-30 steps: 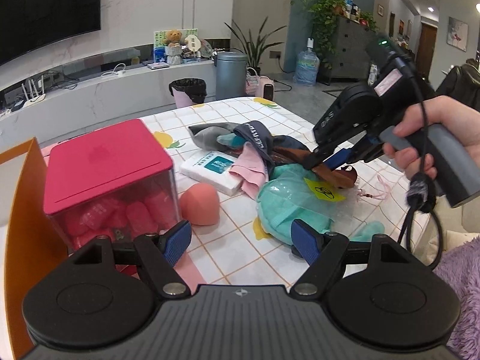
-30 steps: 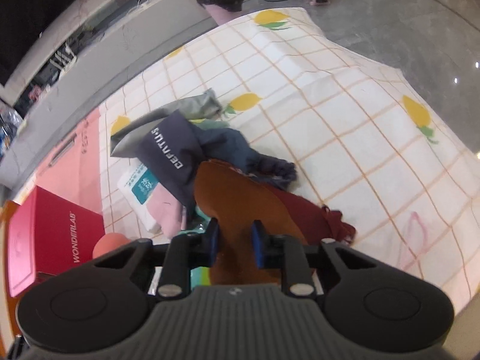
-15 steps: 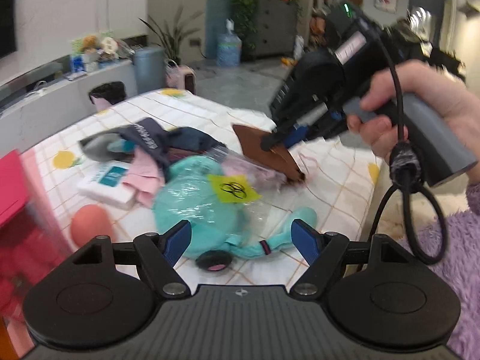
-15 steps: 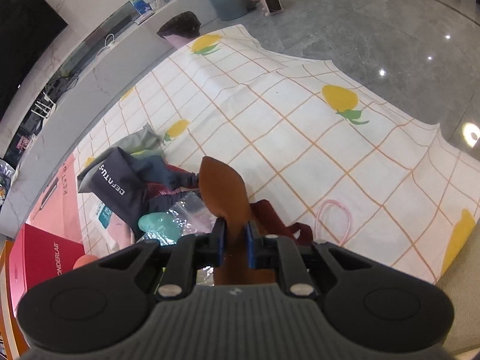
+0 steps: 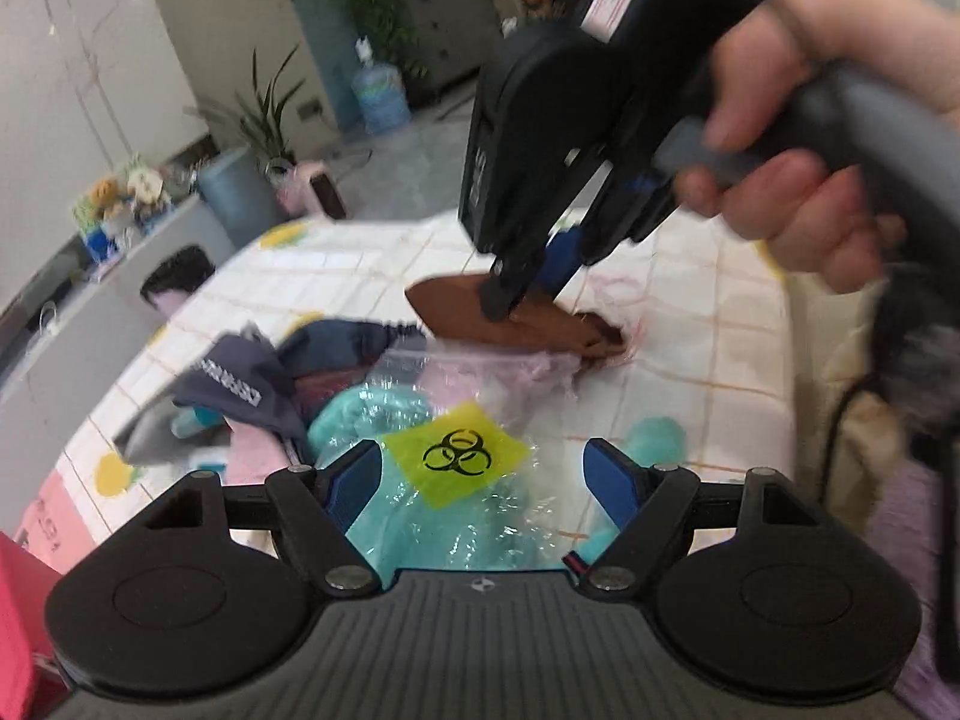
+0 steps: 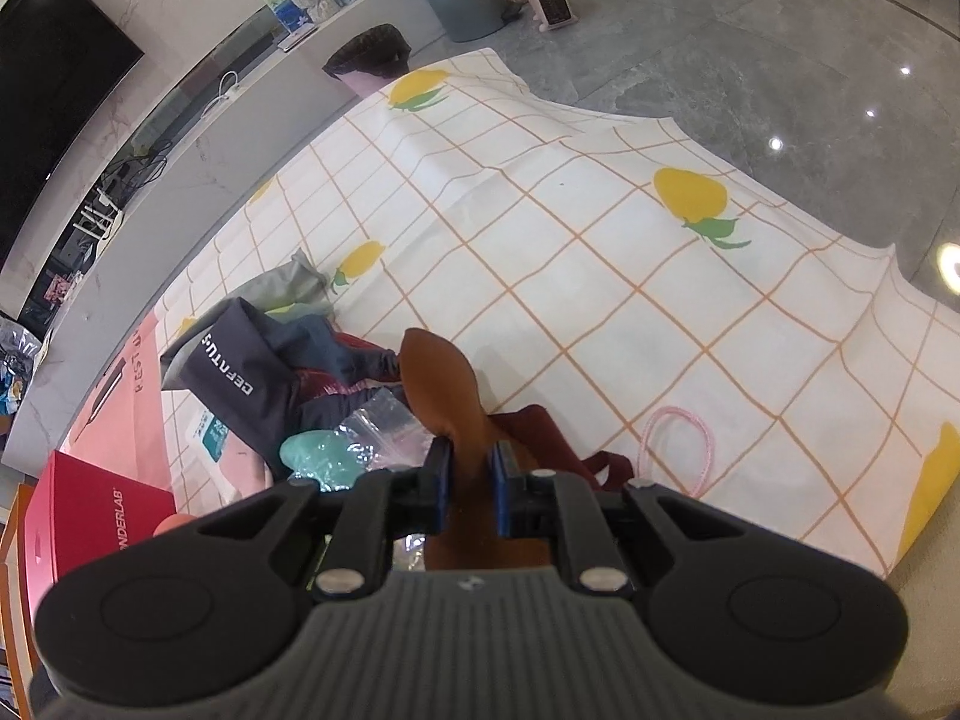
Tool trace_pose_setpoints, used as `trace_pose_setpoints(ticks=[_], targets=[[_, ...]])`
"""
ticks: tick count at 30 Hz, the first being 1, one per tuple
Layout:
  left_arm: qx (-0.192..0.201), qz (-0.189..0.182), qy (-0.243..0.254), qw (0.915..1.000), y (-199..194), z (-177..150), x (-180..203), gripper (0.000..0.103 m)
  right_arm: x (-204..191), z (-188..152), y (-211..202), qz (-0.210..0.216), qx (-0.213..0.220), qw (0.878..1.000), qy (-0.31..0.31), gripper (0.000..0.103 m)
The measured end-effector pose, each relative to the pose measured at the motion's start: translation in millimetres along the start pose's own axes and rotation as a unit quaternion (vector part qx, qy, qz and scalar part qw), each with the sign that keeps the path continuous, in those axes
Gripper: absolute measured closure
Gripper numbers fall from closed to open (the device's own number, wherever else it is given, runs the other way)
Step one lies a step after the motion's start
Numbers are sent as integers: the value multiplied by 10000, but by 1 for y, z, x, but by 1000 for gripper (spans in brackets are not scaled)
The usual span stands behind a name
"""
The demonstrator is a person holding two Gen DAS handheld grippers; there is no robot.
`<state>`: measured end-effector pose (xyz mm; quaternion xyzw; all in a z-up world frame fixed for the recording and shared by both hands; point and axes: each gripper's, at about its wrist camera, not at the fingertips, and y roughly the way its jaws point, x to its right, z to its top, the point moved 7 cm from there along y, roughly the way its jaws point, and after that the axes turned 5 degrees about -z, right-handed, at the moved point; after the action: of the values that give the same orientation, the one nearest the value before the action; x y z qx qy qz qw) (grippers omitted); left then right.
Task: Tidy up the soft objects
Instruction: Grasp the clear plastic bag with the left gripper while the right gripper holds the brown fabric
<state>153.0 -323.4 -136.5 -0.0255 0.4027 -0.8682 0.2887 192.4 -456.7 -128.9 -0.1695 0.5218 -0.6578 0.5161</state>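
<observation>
Okay, left wrist view: left gripper (image 5: 483,474) w/ jaws wide apart, nothing clamped; teal plush in clear bag (image 5: 420,504) lies below and between the blue fingertips (image 5: 360,468), yellow hazard sticker (image 5: 459,457) facing up. Beyond it the right gripper (image 5: 516,291), held by a hand (image 5: 798,150), pinches the brown cloth piece (image 5: 510,324) over the checked tablecloth (image 5: 690,348).

Right wrist view: pads (image 6: 440,474) nearly together, clamped on brown cloth, which sticks out ahead past the tips. Navy garment (image 6: 240,378) left of it, pink cord loop (image 6: 678,444) to the right.
</observation>
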Motion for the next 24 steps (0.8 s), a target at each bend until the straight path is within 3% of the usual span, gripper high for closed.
trace_pose_setpoints(ticks=[4, 8, 10, 11, 12, 15, 19, 21, 24], targets=[[97, 221, -273, 9993, 6, -3, -9, 14, -2, 0, 1, 25, 24, 10000, -28, 90], [263, 245, -515, 9980, 7, -7, -15, 23, 3, 1, 3, 17, 26, 10000, 18, 90], [304, 262, -644, 9971, 6, -9, -18, 37, 7, 1, 6, -55, 2, 10000, 60, 89], [306, 261, -732, 9965, 5, -11, -19, 51, 11, 2, 8, -139, 6, 9999, 78, 87], [345, 233, -823, 9957, 4, -12, -20, 57, 15, 2, 9, -235, 25, 9997, 95, 83], [503, 129, -1003, 9936, -3, -14, -20, 70, 27, 5, 14, -396, 48, 9991, 172, 81], [580, 51, -1129, 9919, -8, -13, -19, 84, 40, 7, 22, -284, -39, 9987, 413, 81], [592, -19, -1248, 9904, -9, -13, -20, 99, 41, 5, 25, -229, -118, 9989, 380, 81], [572, -104, -1624, 9850, -9, -16, -25, 103, 37, 4, 24, -40, -143, 9993, 355, 79]])
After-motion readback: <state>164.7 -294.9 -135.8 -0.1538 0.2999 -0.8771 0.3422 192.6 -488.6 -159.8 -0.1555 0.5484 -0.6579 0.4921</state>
